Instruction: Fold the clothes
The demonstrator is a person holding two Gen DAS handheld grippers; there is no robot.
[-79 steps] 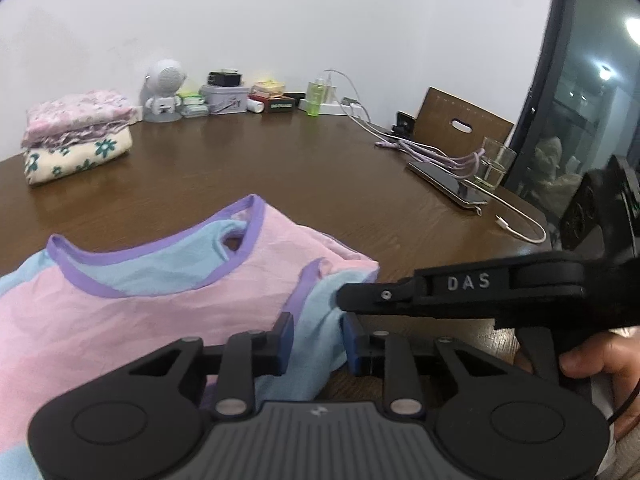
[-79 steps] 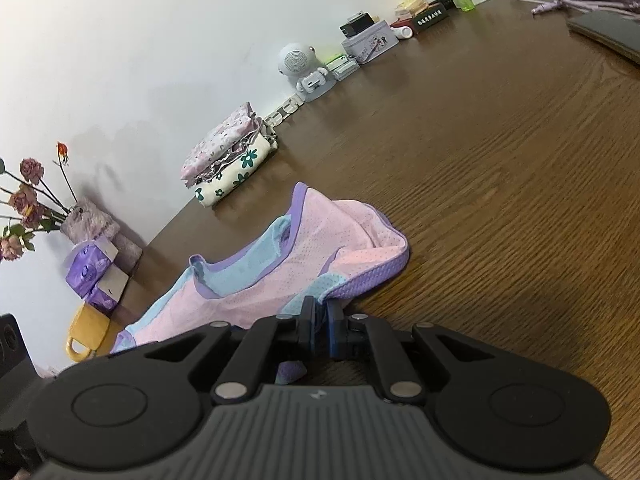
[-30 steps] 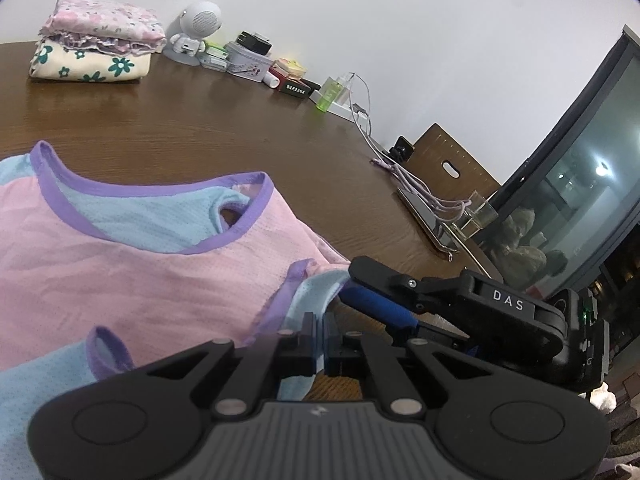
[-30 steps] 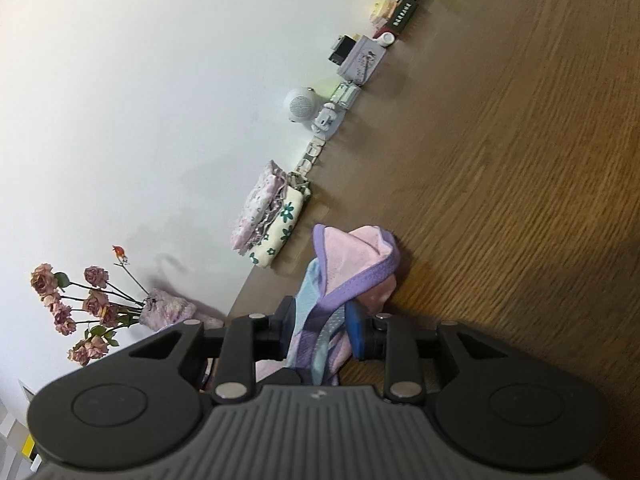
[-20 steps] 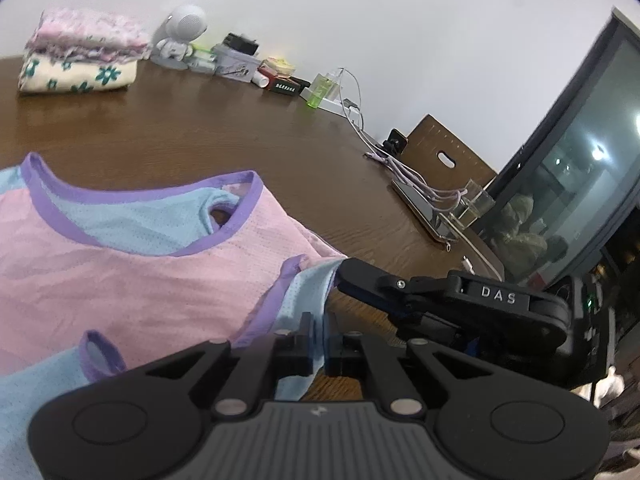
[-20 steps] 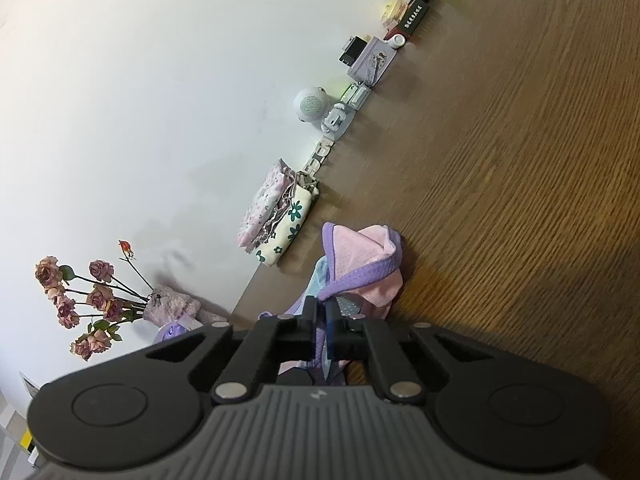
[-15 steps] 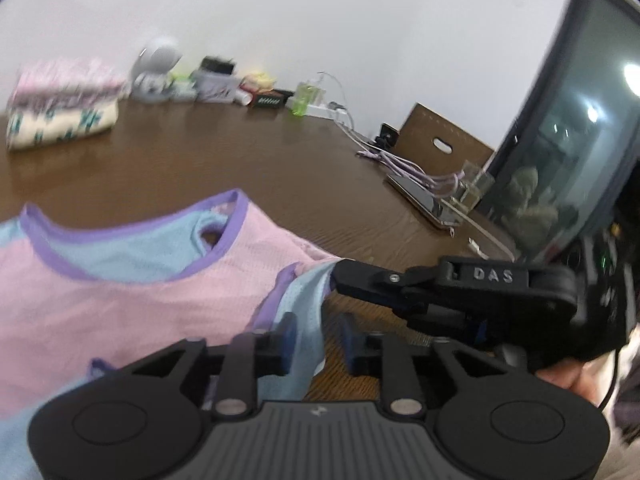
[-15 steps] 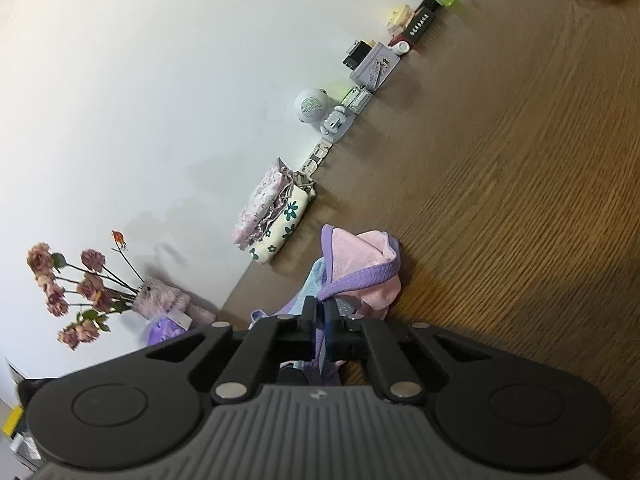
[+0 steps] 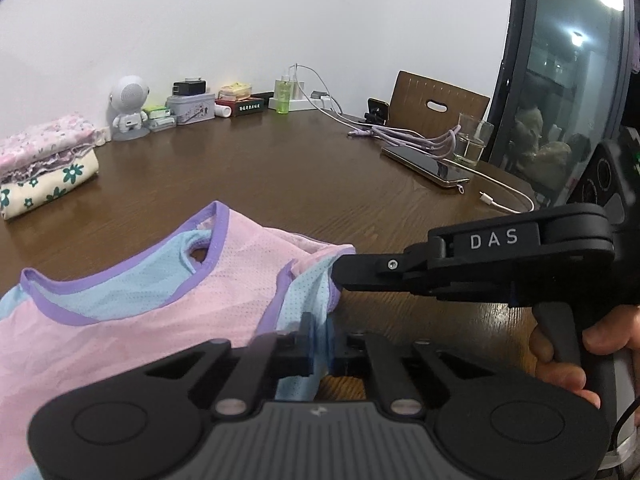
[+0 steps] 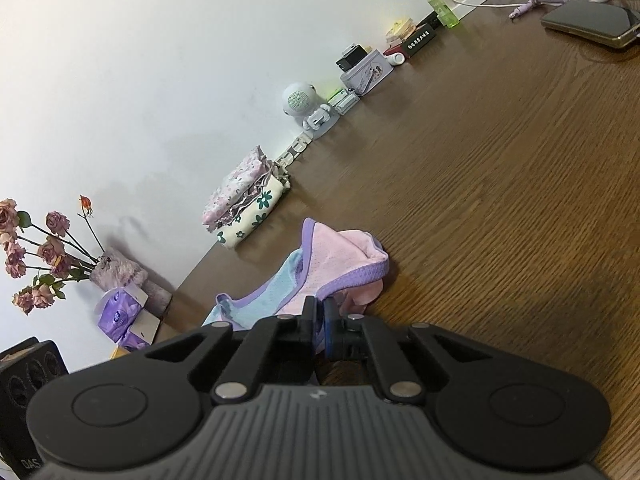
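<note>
Only right wrist view shows dried roses beyond top.

A plain white wall runs behind a dark brown wood-grain table; along its foot stand a white round-headed robot figure, a small tin box, a green bottle and a white power strip with cables; a brown chair back with a slot handle rises past the far edge; at the right a dark-framed glass door reflects ceiling lights; dried pink roses stand in a vase by the wall, beside purple tissue packs.
</note>
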